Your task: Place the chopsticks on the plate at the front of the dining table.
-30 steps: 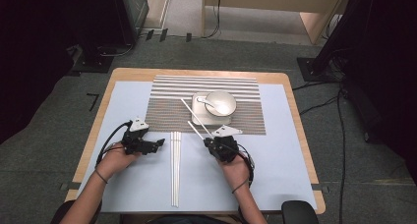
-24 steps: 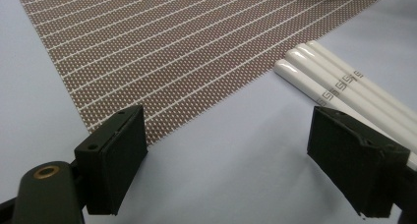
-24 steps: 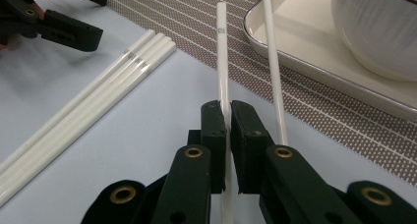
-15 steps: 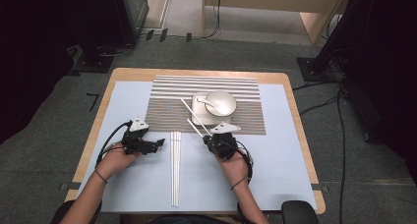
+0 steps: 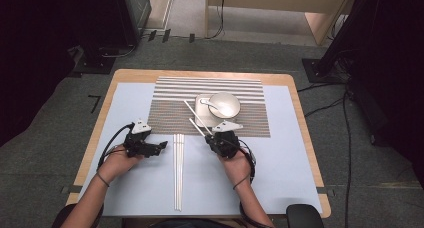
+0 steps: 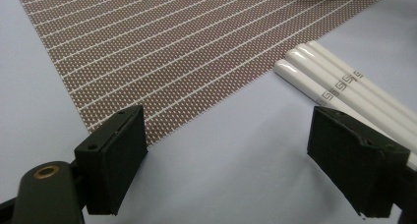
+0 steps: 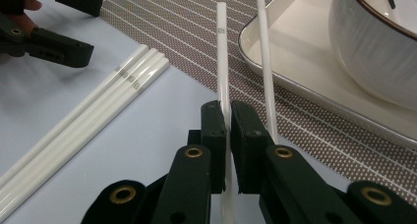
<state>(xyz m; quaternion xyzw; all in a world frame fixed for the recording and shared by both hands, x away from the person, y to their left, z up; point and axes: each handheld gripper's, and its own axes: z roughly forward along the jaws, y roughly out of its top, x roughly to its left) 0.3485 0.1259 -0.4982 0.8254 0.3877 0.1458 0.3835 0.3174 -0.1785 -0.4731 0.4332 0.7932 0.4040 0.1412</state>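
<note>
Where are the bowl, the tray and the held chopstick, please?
bowl [image 5: 224, 104]: high view, on its inside.
tray [image 7: 295, 52]: right gripper view, on its bare floor beside the bowl.
chopstick [image 7: 223, 62]: right gripper view, on the shaft above the shut jaws of the right gripper [image 7: 227, 117].

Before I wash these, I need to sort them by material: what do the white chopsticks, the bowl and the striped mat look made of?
Chopsticks: glossy white, probably plastic or melamine, possibly ceramic; they catch sharp highlights and carry printed grey patterns. Bowl: looks like glazed ceramic, with a faintly ribbed white wall and a dark rim. Striped mat: a woven, matte mesh, probably vinyl; tiny holes show across the brown bands.
</note>
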